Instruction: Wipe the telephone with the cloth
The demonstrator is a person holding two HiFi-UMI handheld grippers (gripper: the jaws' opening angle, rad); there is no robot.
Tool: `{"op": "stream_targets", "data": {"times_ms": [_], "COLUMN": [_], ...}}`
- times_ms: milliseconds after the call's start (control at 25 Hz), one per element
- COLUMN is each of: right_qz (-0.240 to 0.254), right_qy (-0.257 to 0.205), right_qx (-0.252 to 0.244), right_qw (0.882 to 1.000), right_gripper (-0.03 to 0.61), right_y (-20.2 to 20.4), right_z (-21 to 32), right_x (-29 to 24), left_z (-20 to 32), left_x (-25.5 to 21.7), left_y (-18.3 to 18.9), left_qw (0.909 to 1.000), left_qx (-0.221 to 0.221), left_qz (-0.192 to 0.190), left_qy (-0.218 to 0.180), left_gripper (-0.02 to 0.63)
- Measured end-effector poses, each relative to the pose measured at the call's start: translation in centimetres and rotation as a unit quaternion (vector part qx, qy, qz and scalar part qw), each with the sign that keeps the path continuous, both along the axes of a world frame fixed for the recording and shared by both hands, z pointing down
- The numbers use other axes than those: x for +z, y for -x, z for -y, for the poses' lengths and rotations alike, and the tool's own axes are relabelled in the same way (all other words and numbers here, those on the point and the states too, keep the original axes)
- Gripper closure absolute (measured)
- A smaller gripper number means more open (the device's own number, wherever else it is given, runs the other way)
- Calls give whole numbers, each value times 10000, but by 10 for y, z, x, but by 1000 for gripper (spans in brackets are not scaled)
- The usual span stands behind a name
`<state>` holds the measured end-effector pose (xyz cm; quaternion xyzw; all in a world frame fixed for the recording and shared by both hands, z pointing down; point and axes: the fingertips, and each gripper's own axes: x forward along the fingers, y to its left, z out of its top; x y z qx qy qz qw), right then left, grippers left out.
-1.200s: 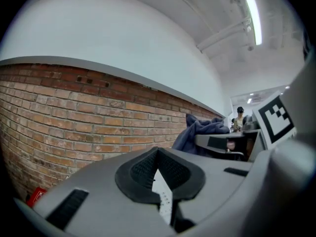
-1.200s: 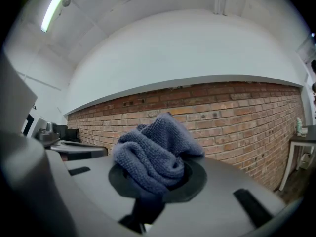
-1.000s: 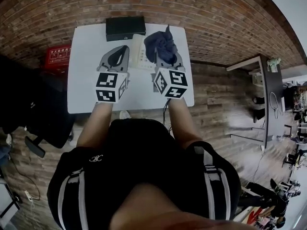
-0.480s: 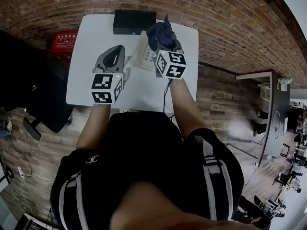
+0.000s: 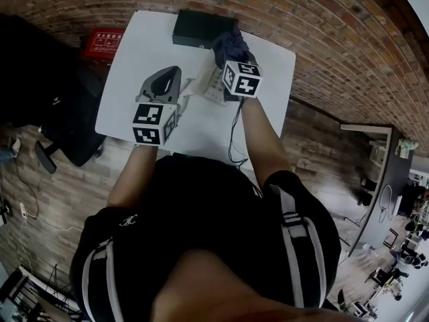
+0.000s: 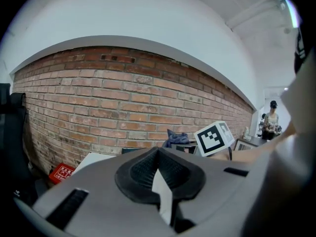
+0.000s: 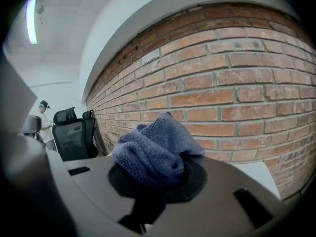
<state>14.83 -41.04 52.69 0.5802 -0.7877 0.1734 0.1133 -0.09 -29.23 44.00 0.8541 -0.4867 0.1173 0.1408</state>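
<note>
A white telephone (image 5: 213, 86) lies on the white table (image 5: 134, 79), between my two grippers. My right gripper (image 5: 231, 59) hovers over the phone's far right part, shut on a bunched dark blue cloth (image 5: 230, 44). In the right gripper view the cloth (image 7: 154, 152) bulges out of the jaws of that gripper (image 7: 148, 184). My left gripper (image 5: 169, 72) sits just left of the phone. In the left gripper view that gripper (image 6: 160, 191) has its jaws close together with only a thin white sliver between them and nothing held. Beyond it the cloth (image 6: 175, 138) shows again.
A black box (image 5: 201, 29) stands at the table's far edge, right behind the cloth. A black cable (image 5: 234, 146) runs off the near edge. A red crate (image 5: 107, 42) and a black office chair (image 5: 60, 113) stand on the floor to the left. A brick wall (image 7: 237, 83) is close behind.
My right gripper has carried the cloth away from me, from beside the phone toward its far end near the black box. The left gripper has hardly moved.
</note>
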Motion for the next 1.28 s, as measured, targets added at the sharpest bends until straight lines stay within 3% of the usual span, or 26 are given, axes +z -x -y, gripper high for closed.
{"op": "stream_targets", "data": {"times_ms": [520,720,880,1040,1280], "right_qz": [-678,-586,-563,-864,-850], "right_qy": [1257,1365,1342,1150,1128], "right_qx": [-417,-491,-806,-1262,-1533], "right_qw": [9889,9877,9861,9815,9780], "right_gripper": [540,540,540,538,539], "right_y": [12,16,30,52,73], "right_z": [36,33,19,-8,-39], "right_x": [107,105,105,109,113], "left_z": [15,13,10,4,-1], "left_x": [28,32,32,30,26], "left_y": [16,16,14,11,12], "left_qw": [9988,9986,9988,9990,9992], "left_qx": [-367,-365,-326,-277,-241], "left_qz": [110,123,113,116,38], "left_qy": [308,360,348,334,323], "left_gripper": [620,621,621,620,620]}}
